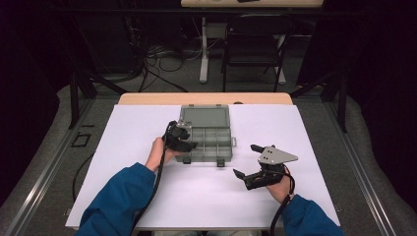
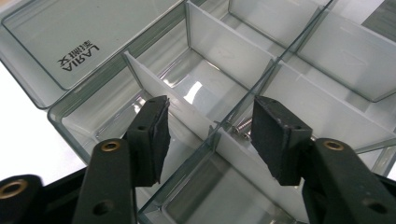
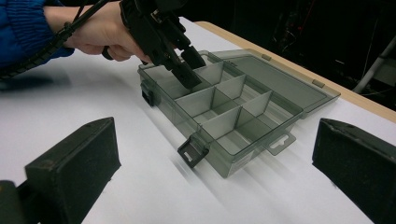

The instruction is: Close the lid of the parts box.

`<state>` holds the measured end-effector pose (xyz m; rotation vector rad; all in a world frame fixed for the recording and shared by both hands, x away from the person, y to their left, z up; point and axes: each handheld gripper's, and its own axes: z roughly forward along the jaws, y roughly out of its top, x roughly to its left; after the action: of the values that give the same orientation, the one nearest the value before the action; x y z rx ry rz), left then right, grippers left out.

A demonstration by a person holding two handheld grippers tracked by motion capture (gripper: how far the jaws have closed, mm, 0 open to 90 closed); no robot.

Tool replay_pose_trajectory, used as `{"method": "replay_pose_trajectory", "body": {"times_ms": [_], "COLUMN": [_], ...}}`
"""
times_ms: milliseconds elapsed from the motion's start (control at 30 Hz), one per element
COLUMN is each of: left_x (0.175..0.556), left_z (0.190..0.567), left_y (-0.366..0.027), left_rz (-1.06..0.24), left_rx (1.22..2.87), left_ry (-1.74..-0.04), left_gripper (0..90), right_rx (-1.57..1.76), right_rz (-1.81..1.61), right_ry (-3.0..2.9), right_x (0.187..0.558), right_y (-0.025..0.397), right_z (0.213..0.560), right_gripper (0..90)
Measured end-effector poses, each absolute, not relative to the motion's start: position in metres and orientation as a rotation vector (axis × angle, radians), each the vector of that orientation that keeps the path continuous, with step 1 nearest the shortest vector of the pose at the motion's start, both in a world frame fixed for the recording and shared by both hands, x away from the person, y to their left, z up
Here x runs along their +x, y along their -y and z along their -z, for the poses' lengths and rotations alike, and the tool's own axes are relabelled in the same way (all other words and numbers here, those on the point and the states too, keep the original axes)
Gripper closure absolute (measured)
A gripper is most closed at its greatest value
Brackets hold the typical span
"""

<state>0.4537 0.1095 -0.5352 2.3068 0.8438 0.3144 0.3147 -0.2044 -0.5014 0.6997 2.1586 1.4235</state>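
A clear grey compartment box [image 1: 209, 137] lies open on the white table top [image 1: 147, 187], its lid folded back to the far side. My left gripper [image 1: 188, 142] reaches into the box's left compartments, jaws open. In the left gripper view its open jaws [image 2: 210, 128] straddle a white divider [image 2: 187, 109], and a small screw [image 2: 240, 127] lies in a compartment just inside the right pad. My right gripper [image 1: 246, 161] rests open at the box's front right, holding nothing. In the right gripper view its wide jaws [image 3: 215, 154] frame the box [image 3: 224, 112] and the left gripper [image 3: 180, 60].
The box's two black latches [image 3: 192, 151] hang at its near wall. A black chair [image 1: 255, 44], a table leg and floor cables stand beyond the table's far wooden edge [image 1: 204, 98]. White table top spreads left, right and in front of the box.
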Motion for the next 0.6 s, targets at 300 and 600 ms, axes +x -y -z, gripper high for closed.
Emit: {"method": "replay_pose_trajectory", "body": {"times_ms": [300,600], "left_x": [0.4532,0.4511], "left_z": [0.5366,0.5396], "left_y": [-0.1086,-0.1058], "left_rz": [-0.315,-0.33], "left_rx": [2.309,2.298], "left_ry": [-0.857,-0.887], "left_gripper": [50.1,51.0], "right_rx": [0.702,0.718], "right_rz": [-1.424,-1.413], "right_ry": [-2.161,-2.166], "right_x": [0.3153,0.3171], "right_y": [0.204,0.2044], "right_z": [0.502,0.5024], "right_gripper": [0.0,0.0]}}
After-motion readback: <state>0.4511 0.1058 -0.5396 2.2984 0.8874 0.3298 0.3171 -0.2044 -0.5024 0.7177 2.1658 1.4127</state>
